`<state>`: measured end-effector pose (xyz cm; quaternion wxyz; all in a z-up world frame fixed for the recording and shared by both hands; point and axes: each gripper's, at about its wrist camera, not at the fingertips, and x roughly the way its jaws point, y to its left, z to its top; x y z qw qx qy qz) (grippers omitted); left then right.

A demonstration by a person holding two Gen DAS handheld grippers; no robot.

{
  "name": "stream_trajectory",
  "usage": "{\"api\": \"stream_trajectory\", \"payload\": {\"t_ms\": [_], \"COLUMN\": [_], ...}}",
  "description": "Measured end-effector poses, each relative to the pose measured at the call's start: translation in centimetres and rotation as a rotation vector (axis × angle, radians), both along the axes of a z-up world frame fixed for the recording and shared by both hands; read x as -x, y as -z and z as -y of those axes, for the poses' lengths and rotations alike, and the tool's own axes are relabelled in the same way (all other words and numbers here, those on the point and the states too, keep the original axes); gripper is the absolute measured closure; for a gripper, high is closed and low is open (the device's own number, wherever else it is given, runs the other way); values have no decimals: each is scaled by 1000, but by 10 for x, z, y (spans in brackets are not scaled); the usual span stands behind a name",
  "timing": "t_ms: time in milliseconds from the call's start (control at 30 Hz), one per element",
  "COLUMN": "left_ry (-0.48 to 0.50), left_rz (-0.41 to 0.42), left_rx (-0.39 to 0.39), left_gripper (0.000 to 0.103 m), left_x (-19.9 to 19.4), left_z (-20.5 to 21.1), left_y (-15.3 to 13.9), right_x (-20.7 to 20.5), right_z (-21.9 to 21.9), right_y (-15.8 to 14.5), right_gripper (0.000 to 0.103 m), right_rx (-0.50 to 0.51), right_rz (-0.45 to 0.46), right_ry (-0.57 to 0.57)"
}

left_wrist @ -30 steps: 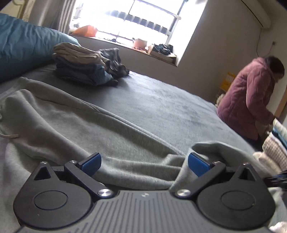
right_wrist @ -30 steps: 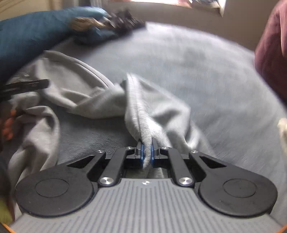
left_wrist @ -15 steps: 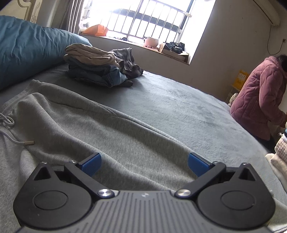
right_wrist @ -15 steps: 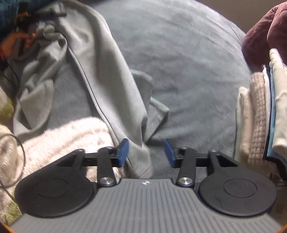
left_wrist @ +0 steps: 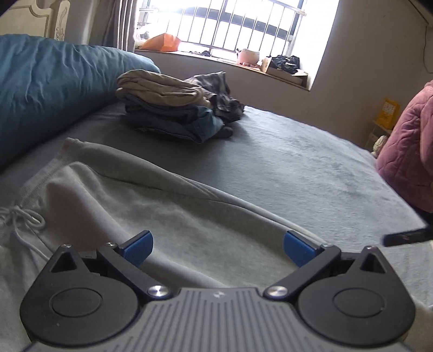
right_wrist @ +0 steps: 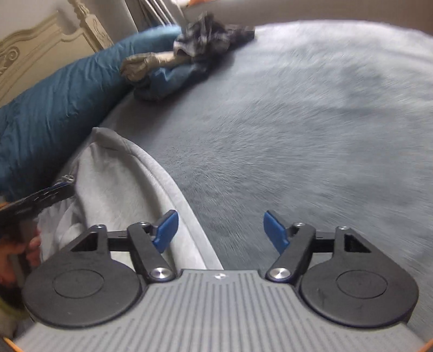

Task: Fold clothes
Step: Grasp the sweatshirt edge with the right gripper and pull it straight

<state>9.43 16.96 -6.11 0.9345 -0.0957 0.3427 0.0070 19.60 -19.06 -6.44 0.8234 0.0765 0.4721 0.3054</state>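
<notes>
Grey sweatpants (left_wrist: 151, 214) lie spread flat on the grey bed (left_wrist: 284, 168), with the drawstring (left_wrist: 21, 219) at the left. My left gripper (left_wrist: 217, 247) is open and empty, low over the pants. My right gripper (right_wrist: 220, 230) is open and empty, over the pants' right edge (right_wrist: 130, 184) and the bare bed (right_wrist: 311, 121). The other gripper's dark tip (right_wrist: 40, 197) shows at the left of the right wrist view.
A pile of folded clothes (left_wrist: 173, 108) sits at the far side of the bed by a blue pillow (left_wrist: 48, 89); both also show in the right wrist view (right_wrist: 173, 65). A person in a maroon jacket (left_wrist: 408, 151) is at the right. A window (left_wrist: 232, 24) is behind.
My right gripper let go of the pants' fold, opened, and swung from the foot of the bed toward the pillow. The left gripper stayed open and rose slightly; the pants now lie flatter.
</notes>
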Motion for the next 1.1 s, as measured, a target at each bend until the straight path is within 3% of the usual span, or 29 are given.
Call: {"api": "stream_trajectory", "payload": {"t_ms": [133,333,467,500,667,933,1100], "left_ry": [-20,-39,-22,-21,-17,-3,-1], "left_rz": [-31,-100,-67,-61,-43,-18,-6], "left_rx": [-51,-57,-114,-110,-87,-86,-79], "left_gripper": [0,2,0,0,0,0,0], "left_x": [-27,-52,-50,-49,-47,-48,-47], "left_z": [-14,-23,-16,-17,-21,-24,-25], "left_y": [20,65,74,75,77,79,81], "right_x": [-39,-56,-58,-59,-54,-34,-37], "right_z": [-48,-80,-70,-66,-77,-93,-83], "right_y": [34,49,42,41,53,36,41], "right_gripper": [48,51,78,80,80,82,79], "right_rx": [-60,-43,-69,-89,-91,5,-83], "right_rz": [-71,-70,-89,-96,-160,-147,-237], "right_ry": [-41,-129,-136,-131,-200,-293,-228]}}
